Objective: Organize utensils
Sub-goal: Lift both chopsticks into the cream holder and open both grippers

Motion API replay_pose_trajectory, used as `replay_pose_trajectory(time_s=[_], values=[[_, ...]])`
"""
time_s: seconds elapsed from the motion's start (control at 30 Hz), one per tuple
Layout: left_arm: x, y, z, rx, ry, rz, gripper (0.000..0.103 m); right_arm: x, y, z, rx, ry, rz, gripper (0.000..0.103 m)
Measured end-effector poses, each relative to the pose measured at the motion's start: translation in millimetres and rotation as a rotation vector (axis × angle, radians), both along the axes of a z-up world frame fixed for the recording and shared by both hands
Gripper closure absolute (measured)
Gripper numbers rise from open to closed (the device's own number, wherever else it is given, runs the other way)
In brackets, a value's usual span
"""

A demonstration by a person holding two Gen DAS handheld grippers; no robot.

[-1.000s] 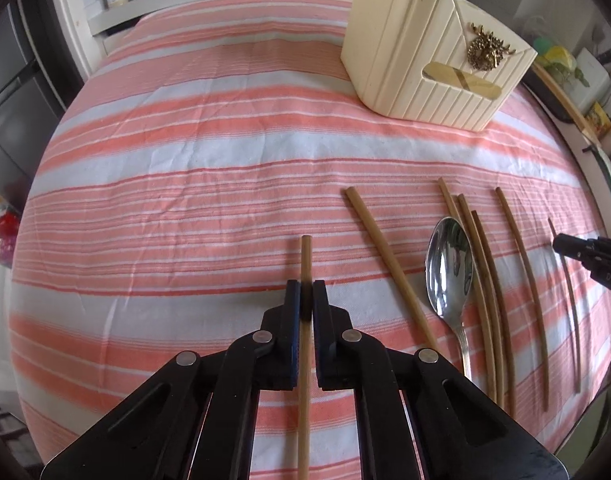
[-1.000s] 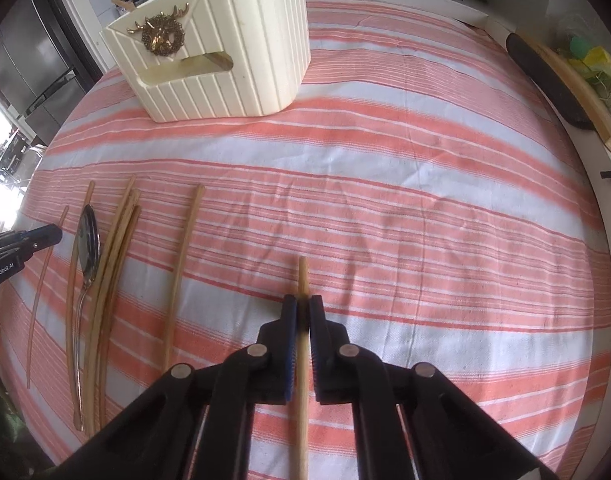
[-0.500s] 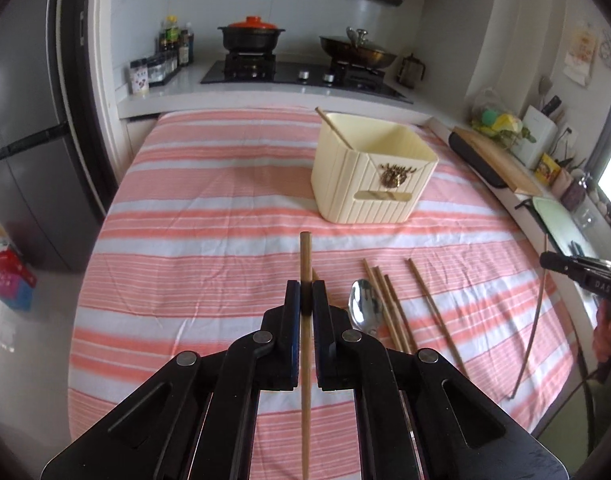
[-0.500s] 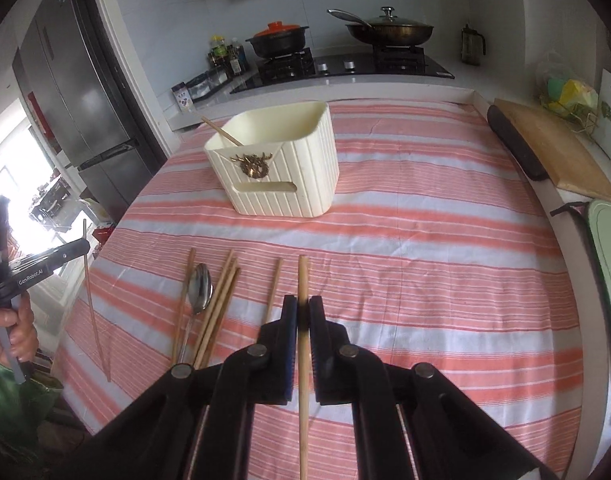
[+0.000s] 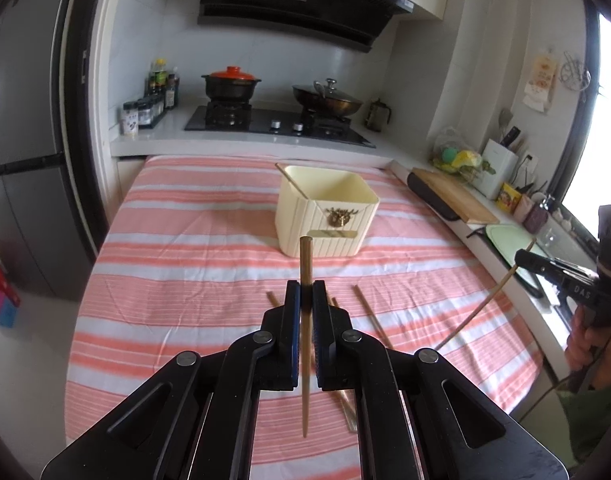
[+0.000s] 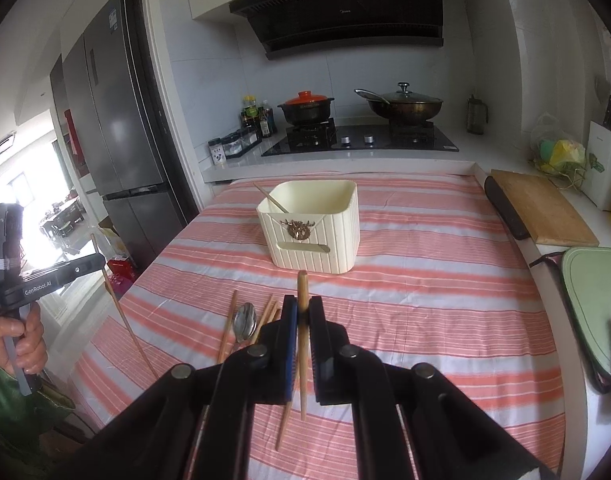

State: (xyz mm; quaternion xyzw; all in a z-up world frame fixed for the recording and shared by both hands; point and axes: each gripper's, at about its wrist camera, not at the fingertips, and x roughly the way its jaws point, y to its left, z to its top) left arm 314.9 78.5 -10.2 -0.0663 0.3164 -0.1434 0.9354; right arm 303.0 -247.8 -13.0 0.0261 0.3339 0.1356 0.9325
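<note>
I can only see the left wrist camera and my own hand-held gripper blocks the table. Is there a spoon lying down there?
Observer: Yes. The right wrist view shows a spoon on the striped cloth among loose chopsticks, its bowl toward the cream box.
Operator: How is the right hand-held gripper gripping?
Observer: Close up, the right hand-held gripper is shut on a chopstick, thick end poking past its fingertips.

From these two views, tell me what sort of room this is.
A home kitchen, most likely. A gas hob carries an orange-lidded pot and a lidded wok under an extractor hood, with a tall fridge beside the counter.
</note>
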Motion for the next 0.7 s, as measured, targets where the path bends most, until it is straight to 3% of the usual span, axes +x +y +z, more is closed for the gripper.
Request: replay_pose_trajectory(time_s=[0.23, 0.5, 0.7], values=[[-2.7, -7.2, 7.2, -0.007, -0.028, -0.004, 0.099, -2.8, 3.3, 15.1, -0.004, -0.049, -0.008, 0.097], [7.5, -20.2, -0.8, 0.011, 0.004, -0.046, 0.099, 7.1, 7.6, 21.9, -0.033, -0.044, -0.002, 0.097], [28.9, -17.3, 31.6, -0.013, -0.04, -0.047, 0.1, 30.5, 6.0, 36.3, -0.039, -0.049, -0.01, 0.097]])
